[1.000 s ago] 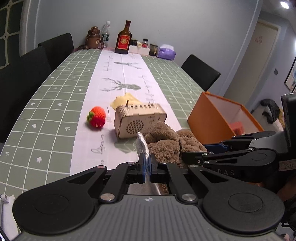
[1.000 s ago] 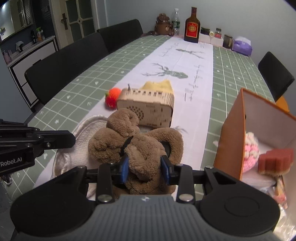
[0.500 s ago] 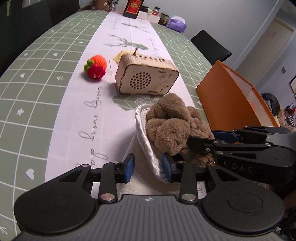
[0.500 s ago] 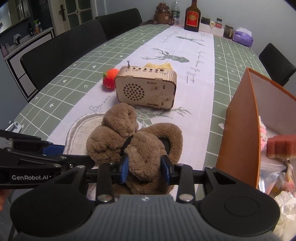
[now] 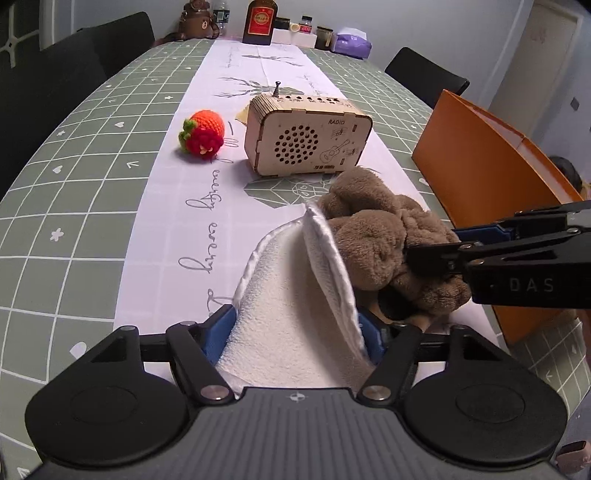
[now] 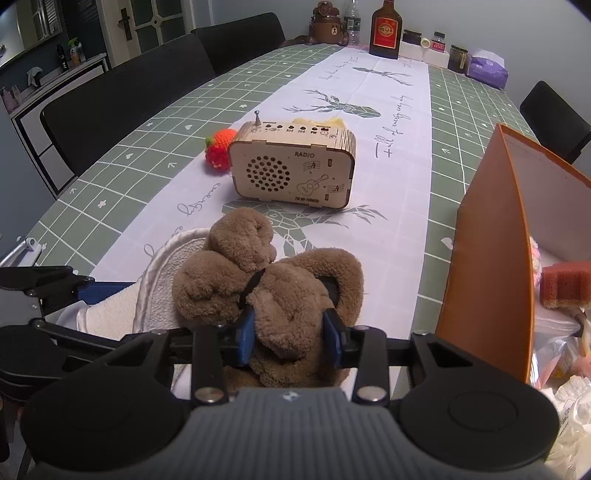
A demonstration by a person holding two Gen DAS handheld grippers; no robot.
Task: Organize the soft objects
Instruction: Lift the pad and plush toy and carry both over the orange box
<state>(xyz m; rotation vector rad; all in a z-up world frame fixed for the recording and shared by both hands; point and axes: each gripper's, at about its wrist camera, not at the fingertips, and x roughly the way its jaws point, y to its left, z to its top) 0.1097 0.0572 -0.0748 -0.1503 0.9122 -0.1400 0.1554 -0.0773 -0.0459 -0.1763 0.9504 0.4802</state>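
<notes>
A brown plush toy lies on a white fleecy cloth at the table's near edge. My right gripper is shut on the plush; it enters the left wrist view from the right. My left gripper is open, its blue pads on either side of the cloth's bunched near fold. The cloth shows left of the plush in the right wrist view. A crocheted strawberry lies left of the radio. The orange box stands to the right, holding a pink sponge.
A wooden radio stands just beyond the plush, with a yellow cloth behind it. A bottle, jars and a tissue pack are at the far end. Black chairs line the left side.
My left gripper was shut on the cloth's edge, then opened and moved forward so the cloth's fold now sits between its pads. My right gripper keeps hold of the plush.
</notes>
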